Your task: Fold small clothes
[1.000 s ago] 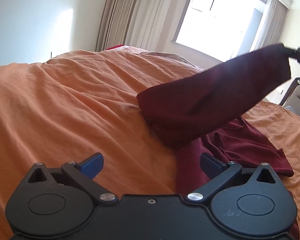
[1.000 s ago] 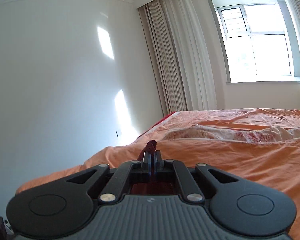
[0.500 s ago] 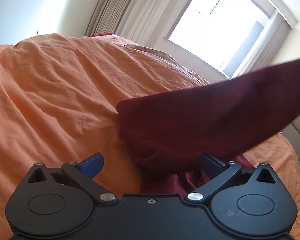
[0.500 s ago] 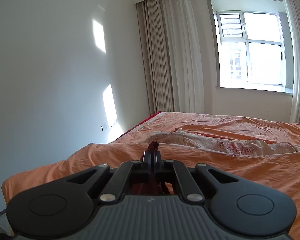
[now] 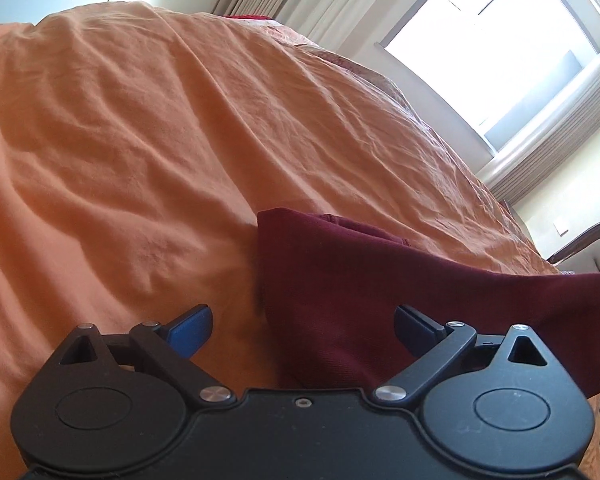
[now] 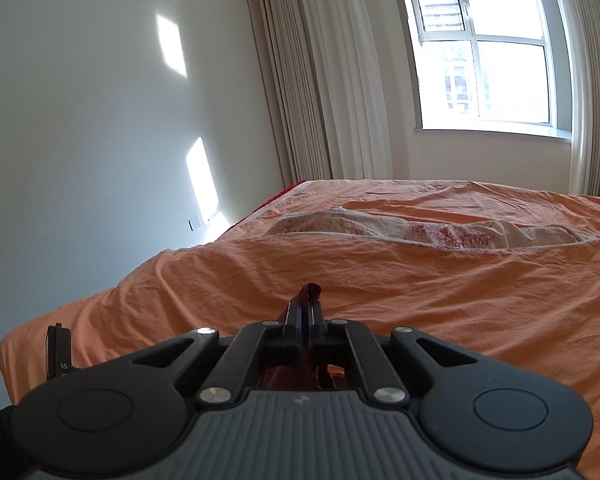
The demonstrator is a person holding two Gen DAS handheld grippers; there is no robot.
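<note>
A dark maroon garment (image 5: 340, 292) lies on the orange bed cover (image 5: 140, 140) and stretches off to the right edge of the left wrist view, lifted there. My left gripper (image 5: 302, 326) is open, its blue-padded fingers (image 5: 190, 326) wide apart; the garment's folded left edge sits between and just ahead of them, untouched. In the right wrist view my right gripper (image 6: 305, 306) is shut on a pinch of the maroon garment (image 6: 311, 291), a small tuft poking past the tips and more cloth hanging below the jaws.
The bed cover (image 6: 420, 292) spreads wide, with a patterned pillow (image 6: 420, 232) near the headboard. Curtains (image 6: 332, 80) and a window (image 6: 484, 56) stand beyond. A dark chair frame (image 5: 584, 244) is at the bed's right side. A black device (image 6: 58, 350) shows at left.
My left gripper has moved in toward the garment and rolled, so the cloth's left edge now lies between its open fingers. The right gripper has dipped, lowering the held cloth toward the bed.
</note>
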